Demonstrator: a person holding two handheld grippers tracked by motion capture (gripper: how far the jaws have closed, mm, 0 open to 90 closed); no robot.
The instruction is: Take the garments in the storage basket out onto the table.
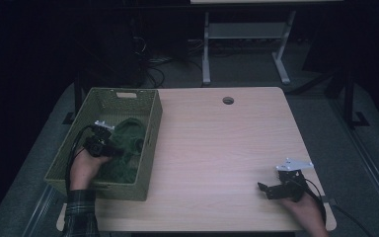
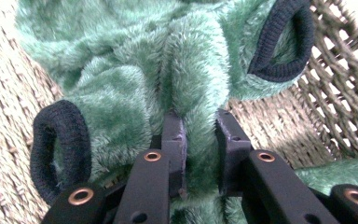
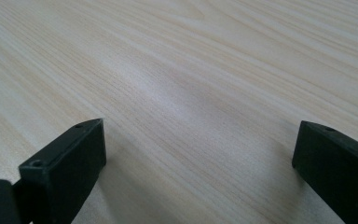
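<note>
- While the left tongs (image 2: 200, 135) pinch a fold of the green fleece garment (image 2: 168, 70), we note that it lies inside the woven basket (image 1: 150, 126) at the left end of the counter (image 1: 227, 148).
- We find the jaws drawn in close on the fleece, with a ridge of pile squeezed between them.
- We judge the step in hand to be lifting the garment out; we advise a straight, slow rise so the dark cuffs (image 2: 58, 144) clear the basket wall without snagging the weave.
- We advise confirming the bite takes fabric, not just pile, before pulling.
- The right tongs (image 1: 269, 190) rest wide apart and empty near the right front of the counter.
- We cannot tell how much garment lies under the fold, nor its full shape; the high view is dim and the left hand (image 1: 86, 168) covers part of it.
</note>
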